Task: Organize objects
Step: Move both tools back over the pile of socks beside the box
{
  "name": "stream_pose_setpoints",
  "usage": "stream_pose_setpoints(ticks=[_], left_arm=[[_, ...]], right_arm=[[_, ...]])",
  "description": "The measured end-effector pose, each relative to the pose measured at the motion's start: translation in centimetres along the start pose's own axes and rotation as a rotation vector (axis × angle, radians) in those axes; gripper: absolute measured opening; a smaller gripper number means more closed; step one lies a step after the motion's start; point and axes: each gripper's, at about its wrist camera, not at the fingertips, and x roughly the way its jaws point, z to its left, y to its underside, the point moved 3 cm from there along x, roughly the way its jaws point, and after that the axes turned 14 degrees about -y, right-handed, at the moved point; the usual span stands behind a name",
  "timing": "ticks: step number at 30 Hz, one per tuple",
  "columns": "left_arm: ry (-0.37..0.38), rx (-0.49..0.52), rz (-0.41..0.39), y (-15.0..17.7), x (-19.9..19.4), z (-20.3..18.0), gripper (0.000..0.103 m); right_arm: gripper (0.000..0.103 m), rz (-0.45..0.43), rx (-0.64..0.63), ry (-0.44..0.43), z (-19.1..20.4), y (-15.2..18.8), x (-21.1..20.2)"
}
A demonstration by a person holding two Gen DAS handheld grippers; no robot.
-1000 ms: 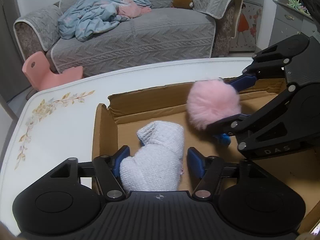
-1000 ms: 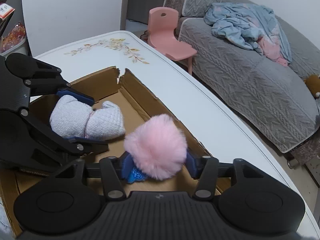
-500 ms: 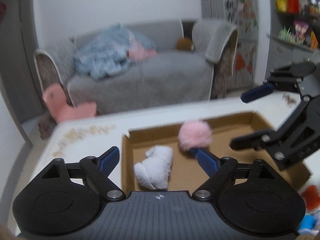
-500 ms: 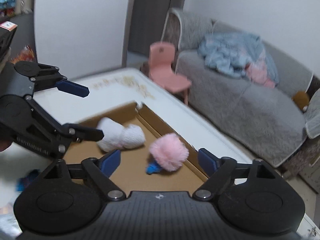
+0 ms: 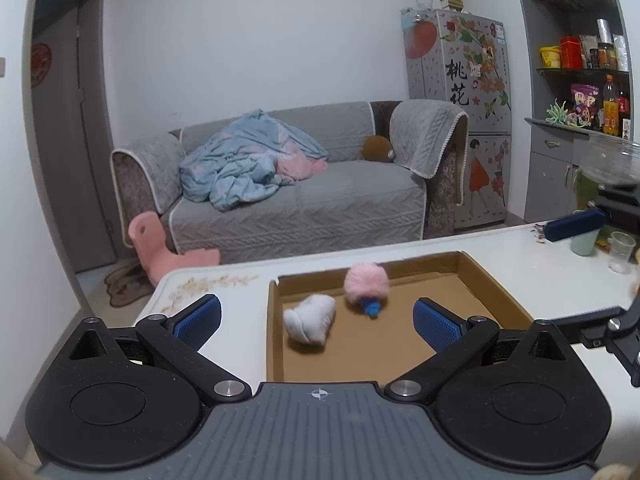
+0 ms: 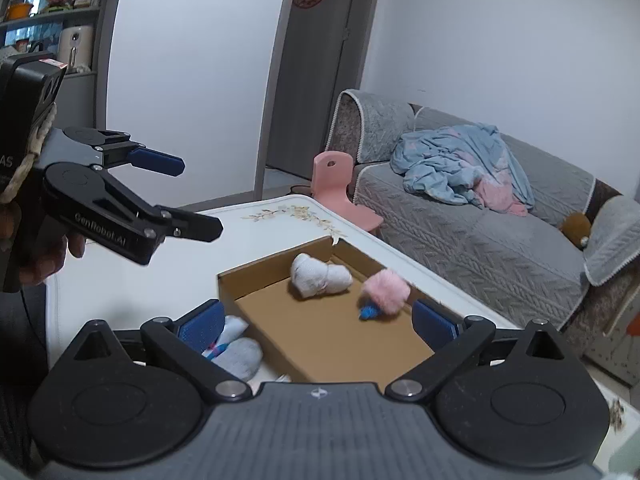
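A shallow cardboard box (image 5: 492,280) lies on the white table (image 5: 540,264). In it rest a rolled white sock (image 5: 310,320) and a pink pompom (image 5: 366,284) with a blue end, side by side and free of both grippers. My left gripper (image 5: 316,318) hovers above and behind the box, its jaws opening wide with nothing between them. My right gripper (image 6: 316,320) is likewise raised, jaws opening and empty. The right wrist view shows the box (image 6: 276,268), sock (image 6: 320,278), pompom (image 6: 386,286) and the left gripper (image 6: 198,200) up at the left.
A pale blue and white sock (image 6: 240,354) lies on the table just outside the box's near left corner. A clear cup (image 5: 622,250) and a green cup (image 5: 584,242) stand at the table's right. Beyond are a grey sofa (image 5: 320,200) and pink chair (image 6: 336,188).
Both grippers have opened, letting go of the sock and the pompom, and have drawn back and upward from the box. The two items now lie on the box floor.
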Motion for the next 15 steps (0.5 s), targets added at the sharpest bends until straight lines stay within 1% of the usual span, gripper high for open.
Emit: stream_pose_setpoints(ticks=[3, 7, 12, 15], left_arm=[[0.011, -0.001, 0.025, 0.4, -1.2, 0.0, 0.103], [-0.004, 0.002, 0.052, 1.1, -2.7, 0.0, 0.103], [-0.031, 0.005, 0.098, 2.3, -3.9, -0.1, 0.103], [-0.032, 0.007, 0.124, 3.1, -4.3, -0.2, 0.103]], right_arm=[[0.101, -0.003, 0.016, 0.013, 0.9, 1.1, -1.0], [0.102, -0.021, 0.06, 0.019, 1.3, 2.2, -2.2], [0.102, -0.022, 0.094, 0.031, 1.9, 3.5, -3.0], [0.102, -0.022, 0.114, 0.036, 1.9, 4.1, -3.3]])
